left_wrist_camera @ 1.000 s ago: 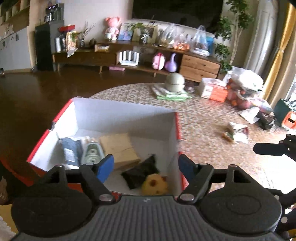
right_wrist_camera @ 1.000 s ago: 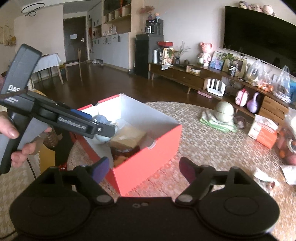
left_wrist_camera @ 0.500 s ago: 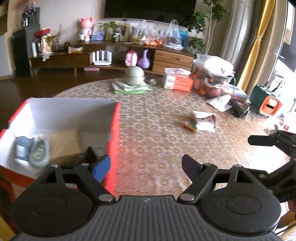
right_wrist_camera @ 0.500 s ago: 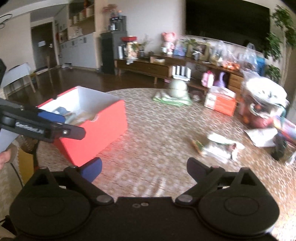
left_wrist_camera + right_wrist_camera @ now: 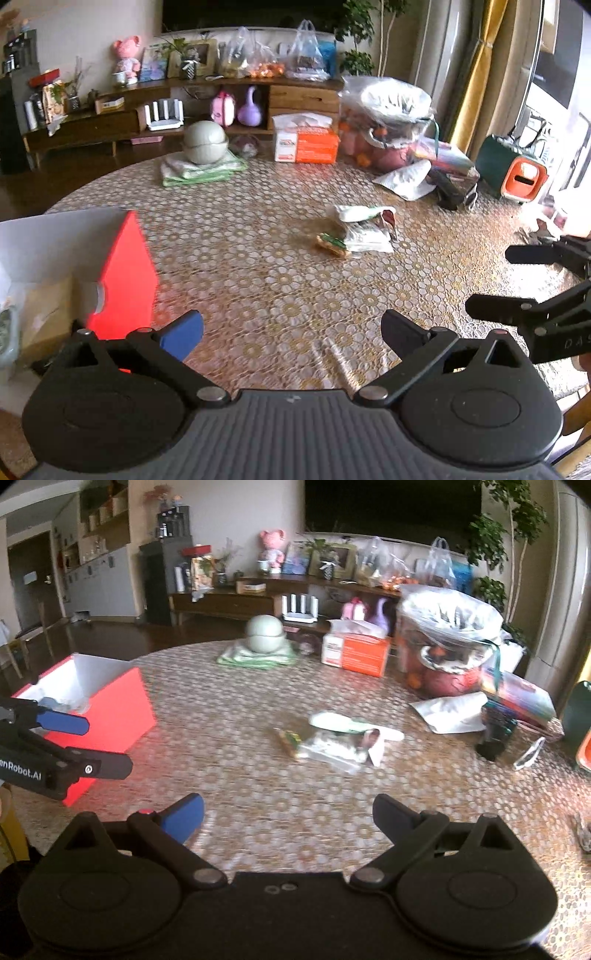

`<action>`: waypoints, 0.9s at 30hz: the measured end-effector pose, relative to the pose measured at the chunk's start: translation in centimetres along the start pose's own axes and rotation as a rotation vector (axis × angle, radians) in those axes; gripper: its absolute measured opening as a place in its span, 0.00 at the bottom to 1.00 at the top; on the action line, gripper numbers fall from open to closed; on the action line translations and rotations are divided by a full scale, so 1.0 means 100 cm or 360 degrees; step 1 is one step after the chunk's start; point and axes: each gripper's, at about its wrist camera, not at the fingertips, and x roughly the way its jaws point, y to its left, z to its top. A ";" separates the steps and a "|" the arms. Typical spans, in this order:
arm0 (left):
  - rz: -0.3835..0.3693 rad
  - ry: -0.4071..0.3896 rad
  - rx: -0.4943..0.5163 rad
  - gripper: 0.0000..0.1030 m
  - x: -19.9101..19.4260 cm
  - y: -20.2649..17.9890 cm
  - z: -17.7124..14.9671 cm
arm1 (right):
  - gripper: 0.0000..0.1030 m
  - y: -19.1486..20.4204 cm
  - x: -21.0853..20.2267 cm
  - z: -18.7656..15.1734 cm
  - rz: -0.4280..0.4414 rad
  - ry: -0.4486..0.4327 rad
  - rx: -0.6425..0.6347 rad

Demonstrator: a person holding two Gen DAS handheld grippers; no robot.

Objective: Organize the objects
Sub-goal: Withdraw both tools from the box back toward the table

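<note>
Two spread, empty grippers, left (image 5: 291, 334) and right (image 5: 288, 812), hover near one red box (image 5: 110, 705); two snack packets (image 5: 332, 738) lie right of it.

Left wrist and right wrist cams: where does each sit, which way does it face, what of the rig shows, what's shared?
Left wrist: on the left gripper, low over the table, facing the snack packets; red box at left, right gripper at right edge.
Right wrist: on the right gripper, same heading; left gripper at left edge.
Shared: box, packets, orange tissue box.
</note>
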 end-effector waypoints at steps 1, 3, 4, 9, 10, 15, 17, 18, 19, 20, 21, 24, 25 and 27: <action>-0.0010 -0.0006 0.0008 1.00 0.004 -0.003 0.001 | 0.95 -0.005 0.003 0.000 -0.0014 0.0005 0.0002; -0.0014 0.0001 0.0044 1.00 0.016 -0.010 0.004 | 0.95 -0.014 0.008 0.002 -0.0040 0.0009 0.0007; -0.0011 0.0006 0.0058 1.00 0.021 -0.014 0.005 | 0.95 -0.019 0.011 0.003 -0.0054 0.0011 0.0016; -0.0055 0.0031 0.0103 1.00 0.050 -0.027 0.014 | 0.95 -0.046 0.029 0.011 -0.0099 0.0013 0.0069; -0.0060 0.0029 0.0123 1.00 0.054 -0.029 0.016 | 0.95 -0.051 0.034 0.013 -0.0104 0.0018 0.0084; -0.0030 0.0038 0.0220 1.00 0.084 -0.042 0.029 | 0.94 -0.074 0.062 0.020 -0.0125 0.0064 0.0138; -0.0001 0.0031 0.0219 1.00 0.096 -0.043 0.034 | 0.94 -0.082 0.073 0.022 -0.0126 0.0081 0.0166; 0.0010 0.0028 0.0225 1.00 0.103 -0.044 0.037 | 0.93 -0.086 0.080 0.023 -0.0127 0.0089 0.0182; 0.0019 0.0028 0.0235 1.00 0.110 -0.045 0.039 | 0.93 -0.090 0.085 0.024 -0.0130 0.0092 0.0191; 0.0025 0.0030 0.0251 1.00 0.117 -0.046 0.041 | 0.93 -0.093 0.090 0.026 -0.0134 0.0095 0.0197; 0.0029 0.0037 0.0275 1.00 0.125 -0.047 0.042 | 0.93 -0.095 0.096 0.028 -0.0136 0.0100 0.0204; 0.0044 0.0062 0.0323 1.00 0.147 -0.048 0.044 | 0.91 -0.102 0.112 0.032 -0.0129 0.0116 0.0216; 0.0044 0.0069 0.0329 1.00 0.153 -0.048 0.044 | 0.90 -0.104 0.117 0.033 -0.0129 0.0124 0.0212; 0.0035 0.0080 0.0342 1.00 0.165 -0.048 0.046 | 0.89 -0.105 0.126 0.034 -0.0129 0.0140 0.0204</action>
